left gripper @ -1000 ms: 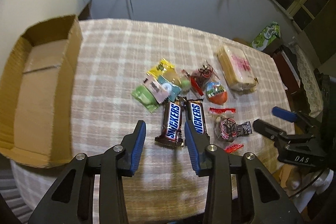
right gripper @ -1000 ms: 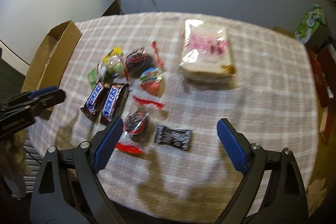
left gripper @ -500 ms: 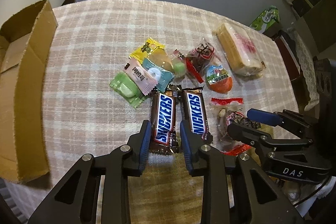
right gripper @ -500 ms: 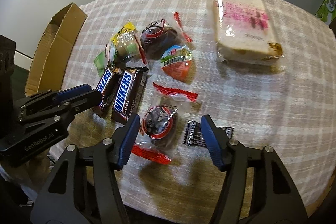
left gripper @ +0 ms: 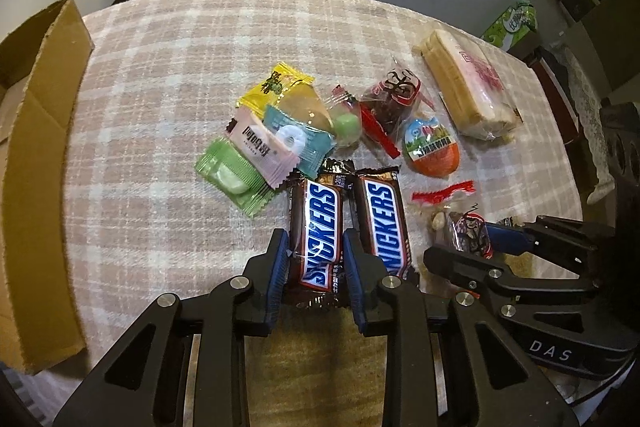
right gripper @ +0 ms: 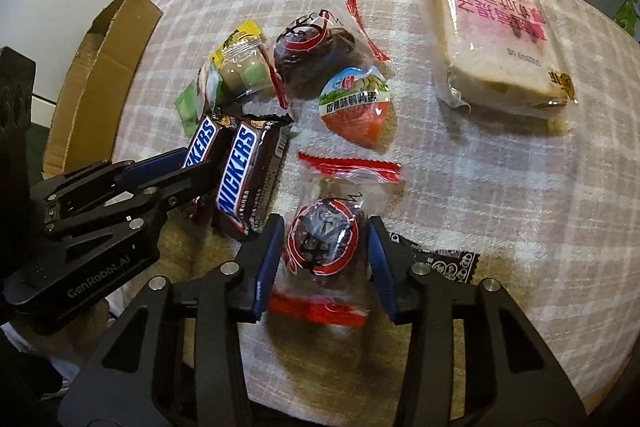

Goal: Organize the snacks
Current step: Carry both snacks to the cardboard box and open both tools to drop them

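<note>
Down low, left claw [left gripper: 314, 273] clamped on the left-hand Snickers bar [left gripper: 319, 233], pads against both long edges, bar lying on the checked bench [left gripper: 160, 107]. Right claw [right gripper: 323, 261] closing around a clear pouch with a dark red-ringed sweet [right gripper: 320, 243]; pads near the wrapper, contact unclear. Second Snickers bar [left gripper: 384, 223] just beside. Cardboard box [left gripper: 36, 147] at far left.

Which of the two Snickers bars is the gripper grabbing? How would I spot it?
Find the cardboard box beside the checked cloth. Two Snickers bars lie side by side in the snack pile; it is the Snickers bar nearer the box, gripped by the left gripper. The other Snickers bar lies free.
</note>
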{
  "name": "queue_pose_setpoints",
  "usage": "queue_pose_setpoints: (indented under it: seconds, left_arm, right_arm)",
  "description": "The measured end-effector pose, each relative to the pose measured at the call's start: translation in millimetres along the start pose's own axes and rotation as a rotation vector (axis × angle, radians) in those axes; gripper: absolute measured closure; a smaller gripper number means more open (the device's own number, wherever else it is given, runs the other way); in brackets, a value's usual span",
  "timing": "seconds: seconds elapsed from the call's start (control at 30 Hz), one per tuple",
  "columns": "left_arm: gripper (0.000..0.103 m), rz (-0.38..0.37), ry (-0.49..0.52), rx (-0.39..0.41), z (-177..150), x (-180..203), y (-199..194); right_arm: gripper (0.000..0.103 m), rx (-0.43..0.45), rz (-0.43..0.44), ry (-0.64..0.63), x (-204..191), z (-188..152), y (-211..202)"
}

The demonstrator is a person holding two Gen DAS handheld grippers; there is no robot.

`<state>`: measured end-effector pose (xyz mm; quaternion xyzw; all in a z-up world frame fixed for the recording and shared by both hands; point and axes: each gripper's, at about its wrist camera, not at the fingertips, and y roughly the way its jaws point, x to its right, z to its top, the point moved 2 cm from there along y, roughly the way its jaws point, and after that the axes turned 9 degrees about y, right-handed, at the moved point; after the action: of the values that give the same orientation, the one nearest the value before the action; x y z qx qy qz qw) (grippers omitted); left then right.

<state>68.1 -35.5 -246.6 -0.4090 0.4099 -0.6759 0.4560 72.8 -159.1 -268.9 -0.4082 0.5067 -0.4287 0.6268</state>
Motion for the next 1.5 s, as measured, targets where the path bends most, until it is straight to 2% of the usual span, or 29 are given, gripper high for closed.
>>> queue_pose_setpoints:
  seconds: [0.33,0.53,0.77,1.07,1.5]
  left_arm:
    - [0.077,-0.008,0.013,0.025,-1.2,2.5,-2.8]
    - [0.077,-0.018,-0.009,0.057,-7.7,-3.7,-22.4]
    - [0.077,0.008,-0.045,0.12,-13.7,-19.8,-58.0]
    - [0.077,0.07,-0.142,0.204,-30.0,-58.8,-101.6]
    - [0.077,0.172,-0.294,0.256,-61.8,-123.7,-136.4]
  right_arm:
    - [0.066,0.013,0.017,0.032,7.1,-1.3,-7.7]
    - [0.066,0.043,0.021,0.021,7.3,-5.3,-29.2]
    - [0.066,0.095,0.042,-0.016,-10.4,5.2,-55.4]
    - [0.066,0.136,0.094,-0.153,-74.1,31.7,-71.1]
    - [0.066,0.121,0.159,-0.347,-178.6,45.0,-50.4]
